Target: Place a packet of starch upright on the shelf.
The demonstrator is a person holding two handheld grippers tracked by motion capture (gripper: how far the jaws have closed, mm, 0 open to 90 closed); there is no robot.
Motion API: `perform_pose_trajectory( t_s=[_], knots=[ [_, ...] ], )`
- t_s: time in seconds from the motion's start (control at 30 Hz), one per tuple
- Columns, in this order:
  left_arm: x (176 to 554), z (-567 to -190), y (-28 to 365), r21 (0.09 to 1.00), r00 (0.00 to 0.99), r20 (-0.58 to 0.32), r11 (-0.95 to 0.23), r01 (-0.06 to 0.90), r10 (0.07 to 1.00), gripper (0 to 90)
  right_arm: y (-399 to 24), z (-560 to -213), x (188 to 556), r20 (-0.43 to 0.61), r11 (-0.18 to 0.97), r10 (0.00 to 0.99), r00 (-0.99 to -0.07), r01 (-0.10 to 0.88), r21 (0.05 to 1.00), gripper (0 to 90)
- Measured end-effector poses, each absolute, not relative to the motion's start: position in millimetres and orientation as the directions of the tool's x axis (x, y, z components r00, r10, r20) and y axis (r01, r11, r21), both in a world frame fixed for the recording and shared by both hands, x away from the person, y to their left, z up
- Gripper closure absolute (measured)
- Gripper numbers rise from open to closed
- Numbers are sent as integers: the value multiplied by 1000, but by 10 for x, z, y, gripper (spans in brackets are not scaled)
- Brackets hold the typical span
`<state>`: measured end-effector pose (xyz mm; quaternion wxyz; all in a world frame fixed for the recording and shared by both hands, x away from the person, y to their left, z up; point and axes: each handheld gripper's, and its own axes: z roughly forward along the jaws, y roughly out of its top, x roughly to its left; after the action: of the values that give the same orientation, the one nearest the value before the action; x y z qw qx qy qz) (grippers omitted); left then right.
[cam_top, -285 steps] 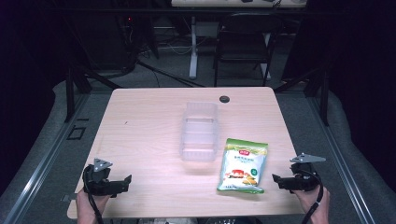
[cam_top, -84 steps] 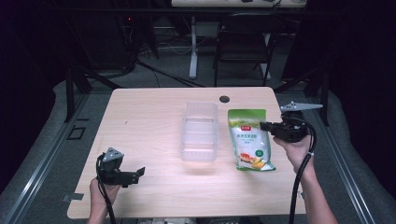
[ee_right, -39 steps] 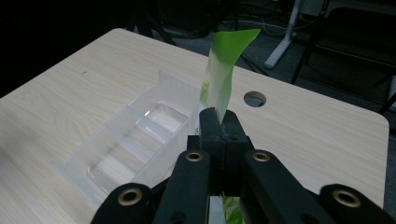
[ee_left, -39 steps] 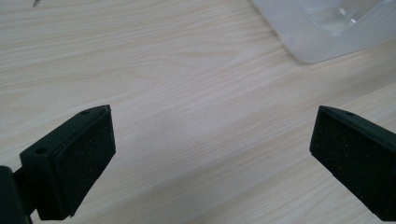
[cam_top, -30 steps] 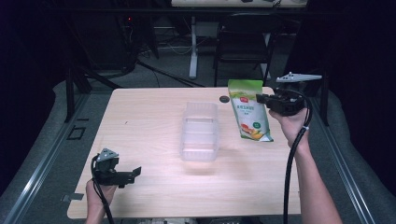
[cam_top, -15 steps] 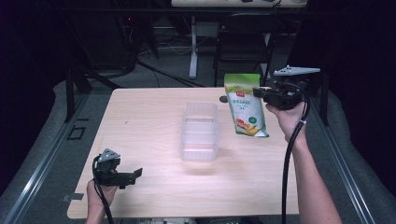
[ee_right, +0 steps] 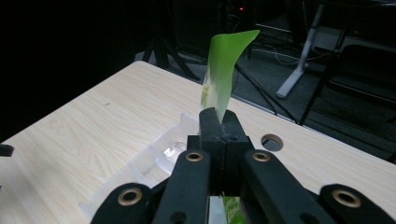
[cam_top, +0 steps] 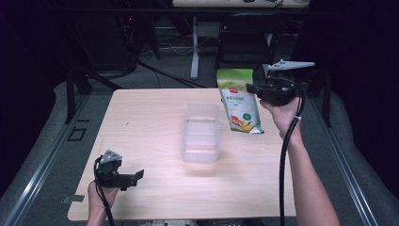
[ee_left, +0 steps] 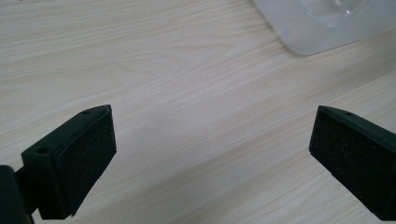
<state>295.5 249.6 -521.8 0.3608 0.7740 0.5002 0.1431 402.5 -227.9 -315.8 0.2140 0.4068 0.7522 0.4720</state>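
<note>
Two grippers are at work, and they are doing very different things. The right gripper (cam_top: pixel 249 88) has its jaws clamped on the edge of a green snack bag (cam_top: pixel 239 101), and the bag now hangs in the air above the far right part of the tabletop (cam_top: pixel 141 122), just right of the clear plastic container (cam_top: pixel 201 132). A second ago the bag hung lower and nearer the person; further back it lay flat on the wood beside the container. So the pick-up looks finished and the carry has begun, most likely toward the container, though the bag is not yet over it.

The left gripper (cam_top: pixel 136 175) sits at the near left corner, in much the same spot as a second ago, jaws spread wide with nothing between them.

The high view gives the layout: the bag upright with its printed face toward the camera, the container lengthwise in the middle, a dark round hole (cam_top: pixel 227 99) peeping out behind the bag at the far edge. The right gripper view adds the grip itself: the two black jaws pressed together with the thin green edge of the bag (ee_right: pixel 224 70) rising from between them, and the container (ee_right: pixel 154 158) below and ahead. The left gripper view shows both pads (ee_left: pixel 88 163) standing well apart over bare wood, with a corner of the container (ee_left: pixel 322 28) at the top.
</note>
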Motion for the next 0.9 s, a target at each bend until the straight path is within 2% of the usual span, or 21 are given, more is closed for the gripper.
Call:
perform_pose_trajectory(
  t_s=[0.9],
  knots=[
    [2957,-5218,2489,704,467,-144,-241,668,873,6,-1886,-3069,3957,36,261,764,-644,360,895,900]
  ],
)
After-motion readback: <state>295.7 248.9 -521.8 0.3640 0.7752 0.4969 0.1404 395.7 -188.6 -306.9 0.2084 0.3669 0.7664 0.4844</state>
